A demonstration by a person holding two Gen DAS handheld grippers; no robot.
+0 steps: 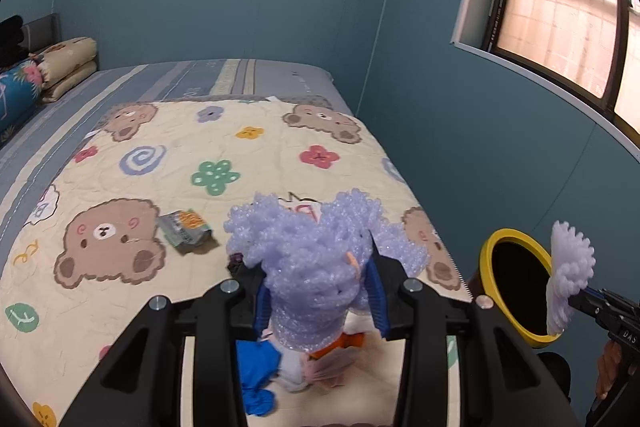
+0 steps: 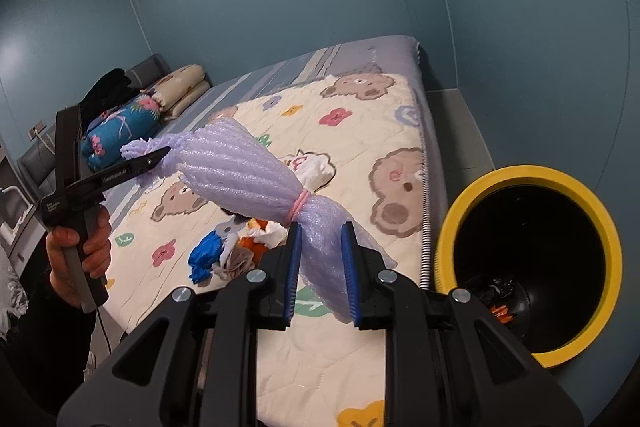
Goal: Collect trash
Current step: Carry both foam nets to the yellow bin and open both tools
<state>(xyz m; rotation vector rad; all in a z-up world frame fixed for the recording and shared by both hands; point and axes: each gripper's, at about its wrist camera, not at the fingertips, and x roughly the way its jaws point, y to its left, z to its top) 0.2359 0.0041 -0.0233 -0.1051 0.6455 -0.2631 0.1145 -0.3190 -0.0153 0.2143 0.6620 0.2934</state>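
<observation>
- While both tools clamp it, the long lilac foam-net sleeve (image 2: 244, 173), tied by a pink band (image 2: 300, 207), hangs above the bed's right edge.
- The left tool (image 2: 164, 153) pinches its frilled far end; the right tool (image 2: 320, 271) squeezes its near end.
- The yellow-rimmed black bin (image 2: 528, 267) stands beside that edge.
- A crumpled foil wrapper (image 1: 186, 231) and a blue, white and orange litter heap (image 2: 234, 247) lie on the bear-print cream quilt (image 1: 168, 163).

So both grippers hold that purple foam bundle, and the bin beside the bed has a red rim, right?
Nearly. Both the left gripper and right gripper hold the purple foam bundle, but the bin has a yellow rim, as the right wrist view shows.
</observation>
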